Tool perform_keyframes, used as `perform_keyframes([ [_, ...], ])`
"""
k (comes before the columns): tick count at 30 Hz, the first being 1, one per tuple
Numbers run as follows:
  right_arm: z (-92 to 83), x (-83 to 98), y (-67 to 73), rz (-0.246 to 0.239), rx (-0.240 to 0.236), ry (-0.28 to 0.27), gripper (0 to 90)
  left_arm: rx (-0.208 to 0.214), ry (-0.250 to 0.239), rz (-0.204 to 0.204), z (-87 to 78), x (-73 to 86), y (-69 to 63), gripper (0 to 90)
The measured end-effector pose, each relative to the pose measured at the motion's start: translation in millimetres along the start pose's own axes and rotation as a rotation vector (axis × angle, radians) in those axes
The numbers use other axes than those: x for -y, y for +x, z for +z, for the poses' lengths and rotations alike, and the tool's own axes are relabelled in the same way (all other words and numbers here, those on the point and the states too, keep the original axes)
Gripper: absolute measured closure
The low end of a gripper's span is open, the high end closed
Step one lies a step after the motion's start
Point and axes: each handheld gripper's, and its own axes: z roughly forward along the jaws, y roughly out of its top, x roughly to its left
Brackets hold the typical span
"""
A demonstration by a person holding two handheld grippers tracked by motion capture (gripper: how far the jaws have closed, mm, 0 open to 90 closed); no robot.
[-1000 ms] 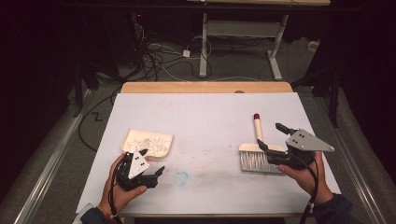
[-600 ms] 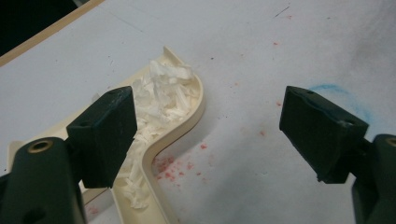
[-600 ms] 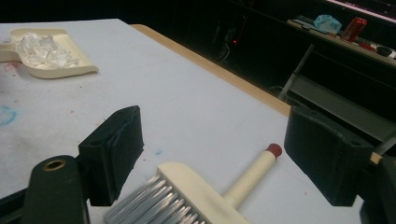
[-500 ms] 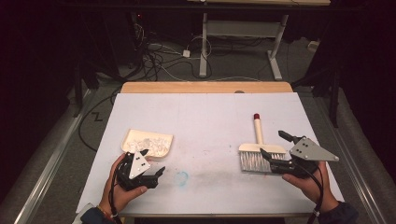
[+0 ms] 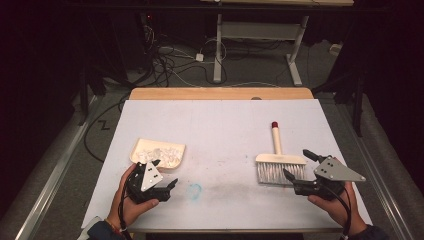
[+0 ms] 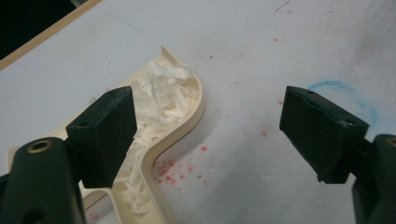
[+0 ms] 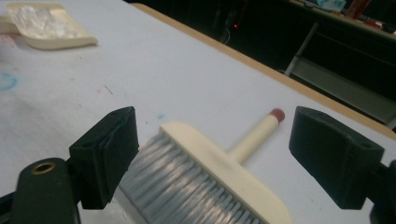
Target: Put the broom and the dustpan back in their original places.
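Note:
A cream dustpan (image 5: pixel 159 151) holding white shreds (image 6: pixel 161 95) lies at the table's near left. My left gripper (image 5: pixel 166 173) stands open just in front of it, with the pan's curved rim (image 6: pixel 198 109) beside the left jaw and nothing held. A cream hand brush (image 5: pixel 278 161) with grey bristles and a red-tipped handle lies at the near right. My right gripper (image 5: pixel 296 163) is open at the brush head's right end. Its jaws have just been opening. The brush head (image 7: pixel 219 163) lies on the table between them, with no pad touching it.
A blue chalk ring (image 5: pixel 195 190) and red specks (image 6: pixel 177 168) mark the white table top between the hands. A wooden strip (image 5: pixel 220 93) edges the far side. Desk legs and cables (image 5: pixel 175 65) lie on the dark floor beyond. The dustpan (image 7: pixel 51 30) shows far off.
My right hand has sunk and drawn back toward the near right corner, and its jaws stand wider. The brush, the dustpan and the left gripper have stayed put.

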Motion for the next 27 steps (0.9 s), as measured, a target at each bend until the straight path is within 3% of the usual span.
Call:
perform_keyframes([
  [5, 1.1, 12.2, 0.5, -0.004, -0.005, 0.036, 16.3, 0.004, 0.004, 0.005, 1.4, -0.1, 0.3, 18.5],
  [11, -5.1, 25.6, -0.4, 0.027, -0.008, 0.022, 16.5, 0.006, 0.005, 0.025, 5.5, -2.2, -0.3, 18.5],
  [14, -7.7, 31.7, 0.2, 0.020, 0.008, 0.029, 16.5, 0.003, 0.012, 0.035, 7.2, -2.3, -1.7, 18.5],
  [17, -8.6, 31.2, -0.2, 0.043, -0.003, 0.008, 16.4, -0.001, 0.017, 0.038, 6.8, -2.3, -3.1, 18.5],
  [27, -9.3, 26.4, 2.8, 0.023, 0.010, -0.009, 16.3, 0.001, 0.016, 0.053, 5.4, -1.4, -7.6, 18.5],
])
